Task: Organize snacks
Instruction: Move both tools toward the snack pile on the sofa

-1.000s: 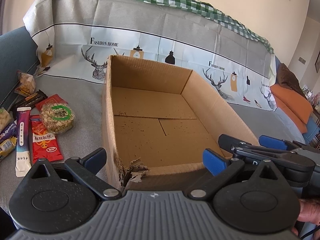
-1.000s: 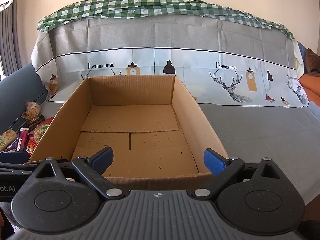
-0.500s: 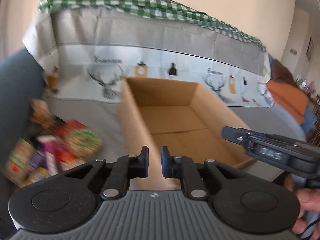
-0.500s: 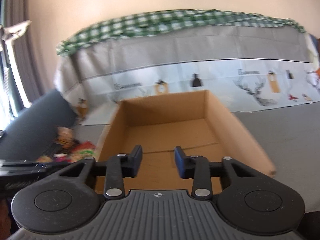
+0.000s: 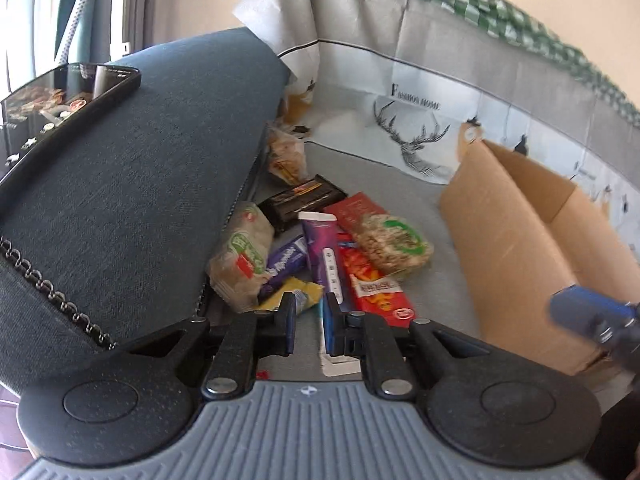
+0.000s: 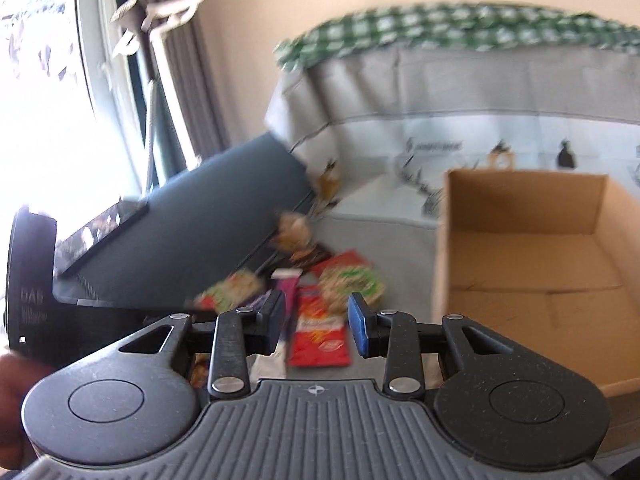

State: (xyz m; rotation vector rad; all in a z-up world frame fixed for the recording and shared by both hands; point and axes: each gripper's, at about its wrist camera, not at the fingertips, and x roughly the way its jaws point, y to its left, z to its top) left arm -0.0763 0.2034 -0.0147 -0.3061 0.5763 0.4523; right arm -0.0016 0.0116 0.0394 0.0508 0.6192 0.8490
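A pile of snack packets lies on the grey sofa seat left of an empty cardboard box (image 5: 516, 240). The pile holds a red packet (image 5: 372, 284), a purple-and-white stick pack (image 5: 326, 256), a round nut cake (image 5: 394, 240) and a dark bar (image 5: 304, 200). My left gripper (image 5: 309, 328) hangs just above the near end of the stick pack, jaws narrowly apart and empty. My right gripper (image 6: 316, 324) is partly open and empty, over the red packet (image 6: 318, 332); the box (image 6: 532, 264) is to its right. Its blue finger shows blurred in the left wrist view (image 5: 584, 312).
A blue-grey sofa arm (image 5: 132, 184) rises at the left with a phone (image 5: 60, 96) on top. A deer-print cover (image 5: 420, 120) drapes the sofa back. A window and curtain (image 6: 100, 80) stand far left.
Both grippers swung left from facing the box to the snack pile. Both went from wide open a second ago to nearly closed; the right one has since reopened a little.
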